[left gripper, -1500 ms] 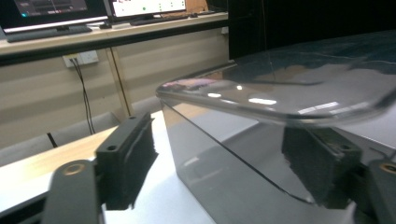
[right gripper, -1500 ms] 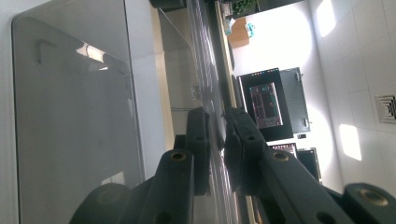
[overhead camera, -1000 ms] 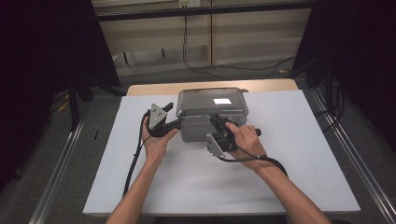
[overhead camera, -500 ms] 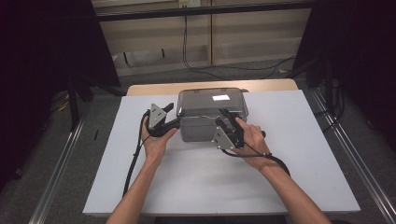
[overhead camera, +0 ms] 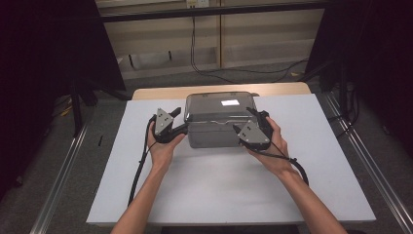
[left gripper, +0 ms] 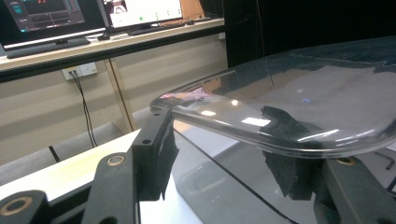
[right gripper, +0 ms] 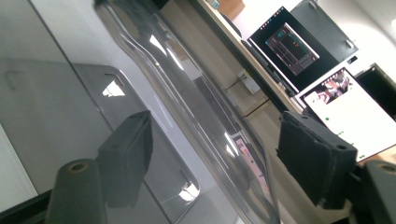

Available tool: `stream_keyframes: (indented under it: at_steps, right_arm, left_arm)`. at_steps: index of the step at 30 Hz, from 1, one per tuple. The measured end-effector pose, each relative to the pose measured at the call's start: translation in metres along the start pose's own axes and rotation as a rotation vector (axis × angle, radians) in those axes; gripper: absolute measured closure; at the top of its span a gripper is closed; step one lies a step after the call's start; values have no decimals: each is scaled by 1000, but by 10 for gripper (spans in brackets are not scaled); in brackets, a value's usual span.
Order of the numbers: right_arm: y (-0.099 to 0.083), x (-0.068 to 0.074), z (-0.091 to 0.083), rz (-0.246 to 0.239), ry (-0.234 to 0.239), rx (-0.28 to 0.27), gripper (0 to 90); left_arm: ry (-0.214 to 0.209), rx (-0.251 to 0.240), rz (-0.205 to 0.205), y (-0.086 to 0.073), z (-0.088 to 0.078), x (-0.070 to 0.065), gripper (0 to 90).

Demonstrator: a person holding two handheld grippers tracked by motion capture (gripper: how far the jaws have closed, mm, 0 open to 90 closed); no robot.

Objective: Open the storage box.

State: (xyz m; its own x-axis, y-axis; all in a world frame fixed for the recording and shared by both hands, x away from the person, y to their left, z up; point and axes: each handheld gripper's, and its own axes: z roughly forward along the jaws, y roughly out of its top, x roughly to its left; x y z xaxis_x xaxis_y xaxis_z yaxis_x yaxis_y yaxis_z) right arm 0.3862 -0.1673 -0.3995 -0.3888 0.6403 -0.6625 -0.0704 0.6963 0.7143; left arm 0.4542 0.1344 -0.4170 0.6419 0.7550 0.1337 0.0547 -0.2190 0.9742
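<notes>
- Sitting near the far edge of the white desk (overhead camera: pixel 292 195), midway between its left and right edges: one clear, smoke-tinted plastic box (overhead camera: pixel 214 134) with a clear lid (overhead camera: pixel 219 103) on top.
- Lid: glossy, with rounded corners; its rim overhangs the box walls, as my two gripper views show.
- My left gripper (overhead camera: pixel 176 117): held at the box's left end, at the lid's corner. In the left gripper view my jaws straddle the lid's rim (left gripper: pixel 280 135), one pad outside it and one seen through the plastic. I cannot tell whether the pads press on the rim or merely stand at it.
- My right gripper (overhead camera: pixel 256 115): held at the box's right end, my hand (overhead camera: pixel 272 146) wrapped round it. Its jaws have just been opening and now stand spread; in the right gripper view the lid's edge (right gripper: pixel 187 112) runs between them, with clear space to the pad on the outer side, and neither pad presses on it.
- Cables: one trails from each gripper toward the near edge of the desk; the left cable (overhead camera: pixel 139 170) hangs over the left side.
- Background, beyond the desk's far edge: a wooden shelf carrying lit monitors (left gripper: pixel 46 14).
</notes>
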Motion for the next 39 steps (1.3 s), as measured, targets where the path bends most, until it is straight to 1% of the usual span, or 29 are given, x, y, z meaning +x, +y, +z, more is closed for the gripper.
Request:
stream_keyframes:
  at_steps: [2,3,5,8,10,11,12,13,14,16,17,20,23,25,28,29,32,34,35,36,39]
  right_arm:
    - [-3,-3,-1,37,7,1,255]
    - [-5,-4,-1,50,7,-2,253]
    - [-8,-8,-1,92,18,-2,249]
    - [-12,-14,-2,151,37,-18,252]
    - [-14,-19,-2,198,45,-26,248]
    - [-17,-24,-3,235,56,-38,251]
    - [-17,-24,-3,235,56,-38,251]
    - [-18,-26,-3,252,63,-45,254]
    - [-20,-28,-4,266,65,-48,256]
    - [-24,-32,-3,299,85,-52,269]
    - [-24,-32,-3,299,85,-52,269]
    - [-30,-36,-2,334,93,-52,286]
    - [-35,-40,0,346,96,-42,293]
    - [-40,-43,3,361,97,-31,314]
    - [-43,-44,5,360,96,-24,332]
    - [-43,-44,5,352,90,-21,334]
    - [-44,-45,7,355,84,-33,367]
    - [-43,-46,9,353,89,-51,398]
    - [-43,-46,10,355,88,-54,404]
    - [-43,-47,11,359,94,-63,420]
    - [-44,-47,14,369,94,-72,451]
  left_arm:
    - [2,0,-4,0,0,0,449]
    - [2,1,-3,0,0,0,449]
    - [4,-2,1,1,-1,0,449]
    - [3,-6,0,2,-2,1,449]
    - [5,-6,-3,2,-2,1,449]
    - [4,-8,-7,2,-2,1,449]
    - [3,-15,-17,2,-1,1,449]
    - [2,-15,-18,2,-1,1,449]
    - [2,-14,-16,2,-2,1,449]
    - [3,-15,-9,3,-2,2,449]
    - [3,-17,-13,3,-2,2,449]
    - [3,-14,-9,4,-2,2,449]
    - [3,-14,-7,5,-2,3,449]
    - [2,-16,-4,7,-2,3,452]
    - [-1,-20,-4,8,-1,3,456]
    - [1,-20,-2,9,-1,4,456]
    - [5,-25,-4,9,-1,4,455]
    - [3,-31,-8,10,-1,4,454]
    - [1,-27,-6,10,-1,5,455]
    - [0,-36,-16,10,0,4,460]
    - [0,-36,-14,12,1,5,472]
